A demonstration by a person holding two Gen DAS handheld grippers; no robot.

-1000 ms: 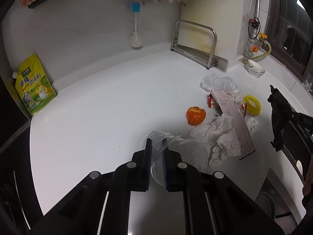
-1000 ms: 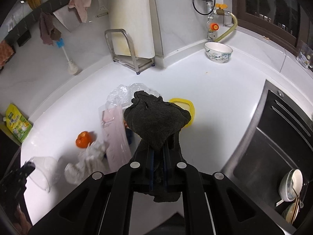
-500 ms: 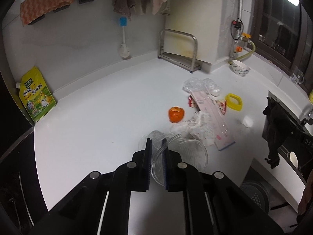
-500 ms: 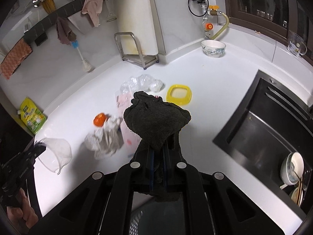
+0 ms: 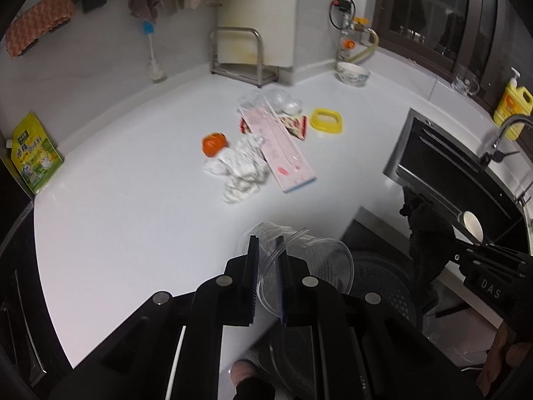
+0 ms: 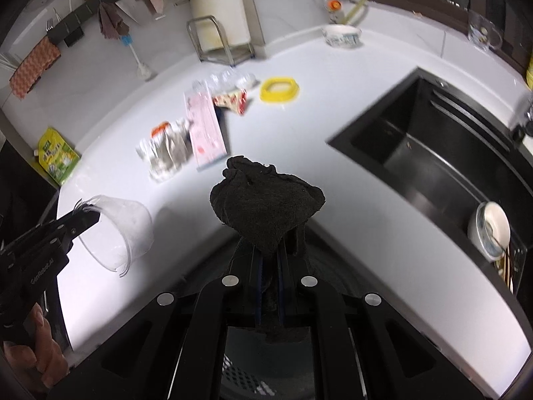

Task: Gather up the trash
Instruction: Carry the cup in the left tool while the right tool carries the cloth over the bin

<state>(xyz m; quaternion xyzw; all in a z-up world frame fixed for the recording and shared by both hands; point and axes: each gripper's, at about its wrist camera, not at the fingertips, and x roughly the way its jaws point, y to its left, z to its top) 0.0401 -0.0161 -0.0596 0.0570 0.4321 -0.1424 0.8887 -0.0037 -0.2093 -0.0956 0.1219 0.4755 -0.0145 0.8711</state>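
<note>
My left gripper (image 5: 266,250) is shut on the rim of a clear plastic cup (image 5: 316,266), held at the counter's front edge; the cup also shows in the right wrist view (image 6: 123,233). My right gripper (image 6: 269,253) is shut on a dark crumpled cloth (image 6: 266,210), seen from the left wrist view (image 5: 426,233) too. A dark perforated bin (image 5: 379,283) sits on the floor below both grippers. On the white counter (image 5: 133,183) lie an orange peel (image 5: 215,143), a crumpled white tissue (image 5: 241,170), a pink flat package (image 5: 283,150), a red wrapper (image 5: 294,125), clear plastic (image 5: 273,98) and a yellow lid (image 5: 326,120).
A black sink (image 6: 433,153) with a bowl (image 6: 489,230) is at the right. A patterned bowl (image 5: 353,74), a metal rack (image 5: 240,56), a bottle brush (image 5: 154,60), a green-yellow pouch (image 5: 33,156) and a yellow soap bottle (image 5: 511,103) stand along the counter's back.
Both grippers have pulled back from the counter toward its front edge, carrying the cup and the cloth. The bin below has come into view.
</note>
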